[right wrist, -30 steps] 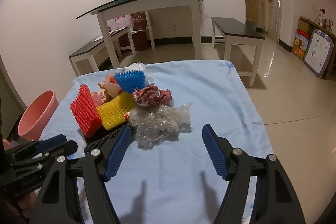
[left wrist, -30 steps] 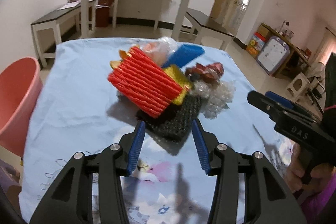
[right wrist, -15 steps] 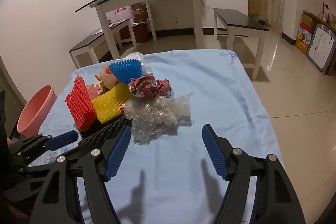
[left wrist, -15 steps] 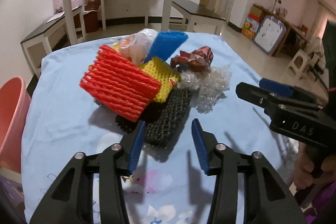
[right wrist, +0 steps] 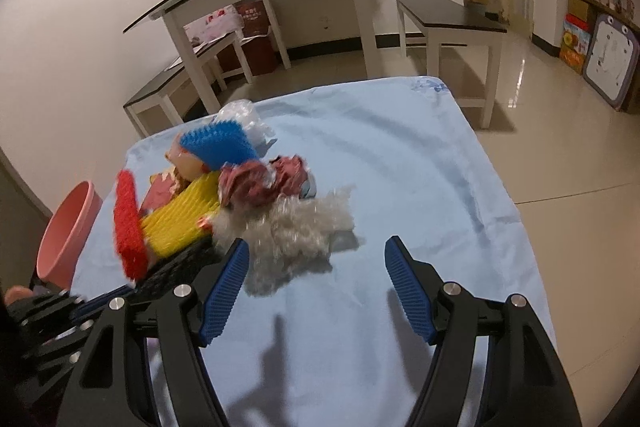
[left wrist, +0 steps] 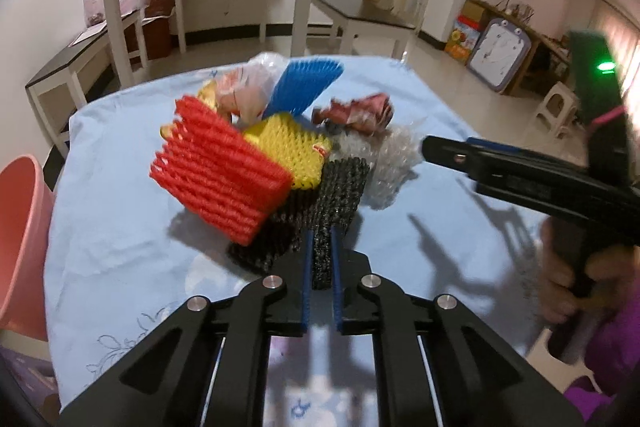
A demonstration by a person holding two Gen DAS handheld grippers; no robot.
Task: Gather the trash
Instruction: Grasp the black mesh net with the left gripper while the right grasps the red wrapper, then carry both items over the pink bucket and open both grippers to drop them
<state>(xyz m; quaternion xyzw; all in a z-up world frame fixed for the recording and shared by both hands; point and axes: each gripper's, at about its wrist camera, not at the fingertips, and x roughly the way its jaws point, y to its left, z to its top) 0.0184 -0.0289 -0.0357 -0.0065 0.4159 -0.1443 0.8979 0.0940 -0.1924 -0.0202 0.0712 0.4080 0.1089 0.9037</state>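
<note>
Black foam netting is what our left gripper holds: its two blue pads are pressed together on the near end of this net, and the rest of the net lies on the light blue tablecloth. We see the other trash in one pile on the same cloth. Red foam netting leans on the black one from the left. Behind it lies yellow foam netting, and further back blue foam netting stands up tilted, beside a thin plastic bag. To the right of the yellow net there is a crumpled reddish wrapper, and in front of it bubble wrap, which touches the black net.

Our right gripper is wide open above the cloth. Its left pad is just beside the bubble wrap and its right pad is over bare cloth; nothing is between them. In the left wrist view this gripper comes in from the right, with its tip near the bubble wrap.

At the left edge of the table we see a pink bucket, lower than the table top.
</note>
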